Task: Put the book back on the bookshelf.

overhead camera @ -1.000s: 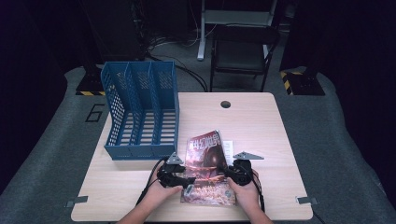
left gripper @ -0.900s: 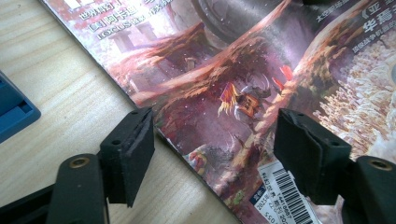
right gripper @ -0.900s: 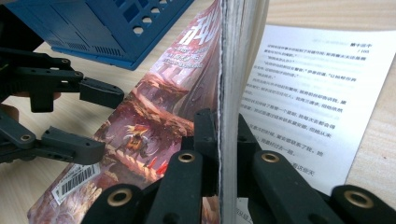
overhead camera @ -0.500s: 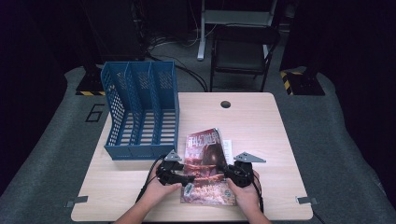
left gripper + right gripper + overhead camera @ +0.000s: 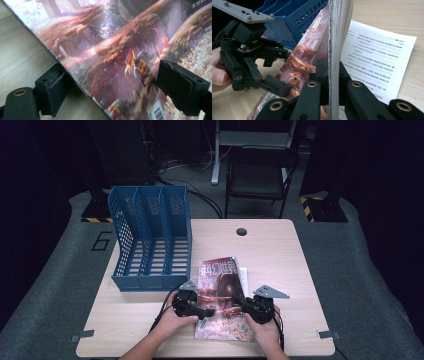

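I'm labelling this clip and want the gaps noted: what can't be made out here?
- Glossy red-brown magazine: title too small in the high view; cover cut off by the edges in the left gripper view.
- White printed sheet: partly hidden under the magazine, text too small.
- Blue plastic three-slot file rack: slot floors hidden by its dividers.

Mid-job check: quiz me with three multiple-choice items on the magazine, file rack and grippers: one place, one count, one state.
1. Where does the blue file rack stand relative to the magazine?
A. behind-left
B. right
C. on top

2. How many slots has the rack?
A. two
B. three
C. five

3. The right gripper is:
A. wide open
B. shut on the magazine
C. shut on the printed sheet

Answers: 1 A, the high view shows it; 2 B, two dividers make three slots; 3 B, its jaws pinch the magazine's edge.
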Demonstrator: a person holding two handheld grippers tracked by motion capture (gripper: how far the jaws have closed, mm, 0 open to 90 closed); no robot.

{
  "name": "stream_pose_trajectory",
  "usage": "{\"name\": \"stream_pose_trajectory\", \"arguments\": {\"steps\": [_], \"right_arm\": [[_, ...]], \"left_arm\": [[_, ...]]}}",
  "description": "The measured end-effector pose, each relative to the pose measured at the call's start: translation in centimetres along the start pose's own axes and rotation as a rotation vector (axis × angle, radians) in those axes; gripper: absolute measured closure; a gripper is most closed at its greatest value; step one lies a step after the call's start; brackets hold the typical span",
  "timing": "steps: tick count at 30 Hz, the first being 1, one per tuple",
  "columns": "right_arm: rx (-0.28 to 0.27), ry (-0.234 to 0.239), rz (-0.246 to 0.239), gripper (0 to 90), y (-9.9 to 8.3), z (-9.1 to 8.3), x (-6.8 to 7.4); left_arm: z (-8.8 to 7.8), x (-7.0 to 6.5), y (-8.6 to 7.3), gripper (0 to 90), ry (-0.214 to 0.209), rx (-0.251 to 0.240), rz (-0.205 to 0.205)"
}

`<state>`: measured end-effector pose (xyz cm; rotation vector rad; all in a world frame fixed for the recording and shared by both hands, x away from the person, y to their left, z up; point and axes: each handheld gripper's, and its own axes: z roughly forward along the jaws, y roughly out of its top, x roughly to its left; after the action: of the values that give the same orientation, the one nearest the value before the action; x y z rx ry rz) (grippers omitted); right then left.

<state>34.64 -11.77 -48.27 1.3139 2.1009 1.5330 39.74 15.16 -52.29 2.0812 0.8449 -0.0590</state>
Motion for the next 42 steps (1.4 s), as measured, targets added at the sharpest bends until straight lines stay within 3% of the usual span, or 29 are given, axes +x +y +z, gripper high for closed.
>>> {"name": "stream_pose_trajectory", "arguments": {"steps": [5,9,10,13,22,25,33,35,39,40,42], "right_arm": [[-0.011,0.011,-0.009,85.7,0.0,-0.2,0.1],[-0.021,0.017,-0.015,85.7,0.0,-0.3,0.1],[-0.021,0.021,-0.013,85.7,0.1,-0.3,0.2],[-0.022,0.024,-0.014,85.7,0.1,-0.3,0.2],[-0.003,0.042,-0.004,85.5,0.0,0.0,-0.4],[0.021,0.048,0.037,85.3,-0.2,0.5,-1.0],[0.071,0.009,0.072,83.7,-0.8,1.5,-2.0],[0.076,0.006,0.067,83.7,-0.9,1.7,-2.2],[0.108,-0.002,0.089,82.8,-1.2,2.2,-2.4],[0.122,-0.006,0.098,81.8,-1.3,2.5,-2.5],[0.131,-0.016,0.1,80.2,-1.4,2.7,-2.5]], "left_arm": [[0.4,0.0,0.1,12.4,-0.039,-0.01,-0.006],[0.6,-0.2,0.1,12.0,-0.063,-0.009,0.016],[0.8,-0.4,0.1,11.4,-0.062,-0.009,0.04],[0.9,-0.5,0.1,10.8,-0.075,-0.007,0.036],[0.7,-0.1,0.2,16.6,-0.061,-0.009,0.036],[0.7,-0.3,0.1,17.5,-0.043,-0.016,0.029],[0.7,-0.2,0.0,24.8,-0.02,-0.031,0.018],[0.6,-0.1,0.0,26.9,-0.022,-0.036,-0.009],[0.5,0.1,0.0,32.4,-0.01,-0.038,0.006],[0.5,0.0,0.0,33.2,-0.011,-0.038,-0.017],[0.5,0.1,0.0,34.4,0.001,-0.035,-0.01]]}}
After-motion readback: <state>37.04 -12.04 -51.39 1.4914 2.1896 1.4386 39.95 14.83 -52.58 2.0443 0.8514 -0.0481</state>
